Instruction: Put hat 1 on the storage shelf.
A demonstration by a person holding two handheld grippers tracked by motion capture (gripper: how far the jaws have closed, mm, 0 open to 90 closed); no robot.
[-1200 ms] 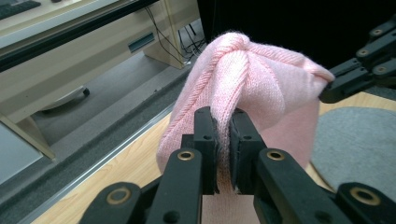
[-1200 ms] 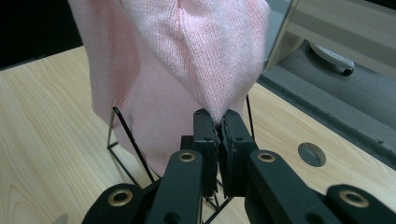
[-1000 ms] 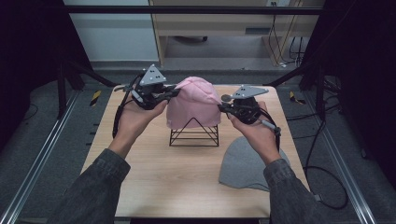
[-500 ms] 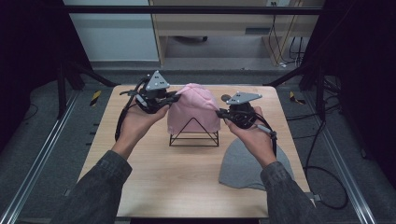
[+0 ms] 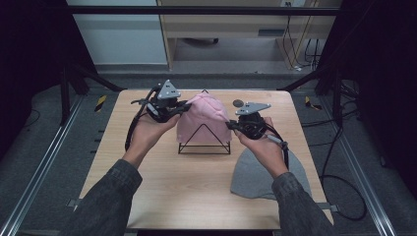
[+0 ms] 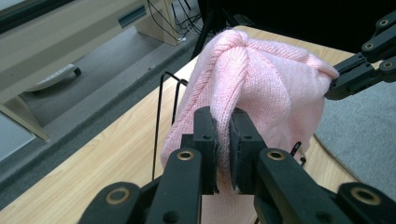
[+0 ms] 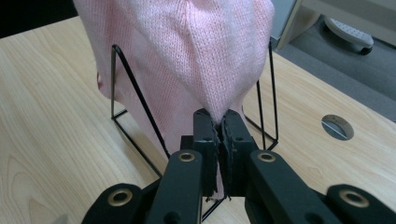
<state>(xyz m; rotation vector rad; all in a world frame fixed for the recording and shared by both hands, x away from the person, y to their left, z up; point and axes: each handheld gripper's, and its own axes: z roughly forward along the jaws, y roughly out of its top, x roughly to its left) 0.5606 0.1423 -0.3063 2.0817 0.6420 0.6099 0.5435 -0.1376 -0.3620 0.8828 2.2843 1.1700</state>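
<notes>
A pink knitted beanie point(image 5: 201, 118) hangs over a black wire stand point(image 5: 204, 142) in the middle of the wooden table. My left gripper point(image 5: 184, 106) is shut on the beanie's left edge; in the left gripper view the pink knit point(image 6: 261, 84) is pinched between the black jaws point(image 6: 223, 140). On the other side my right gripper point(image 5: 229, 124) is shut on the beanie's right edge, and the right gripper view has the fabric point(image 7: 187, 51) clamped at the jaw tips point(image 7: 219, 126), with the stand's wires point(image 7: 135, 98) behind. The beanie is stretched between both grippers, low over the stand.
A grey beanie point(image 5: 260, 172) lies flat on the table at the front right, under my right forearm. A round cable hole point(image 5: 238, 103) sits in the tabletop behind the stand. The wooden table point(image 5: 147, 196) ends at dark metal rails on both sides.
Both grippers have come down with the pink beanie held between them, so it now sits lower over the wire stand.
</notes>
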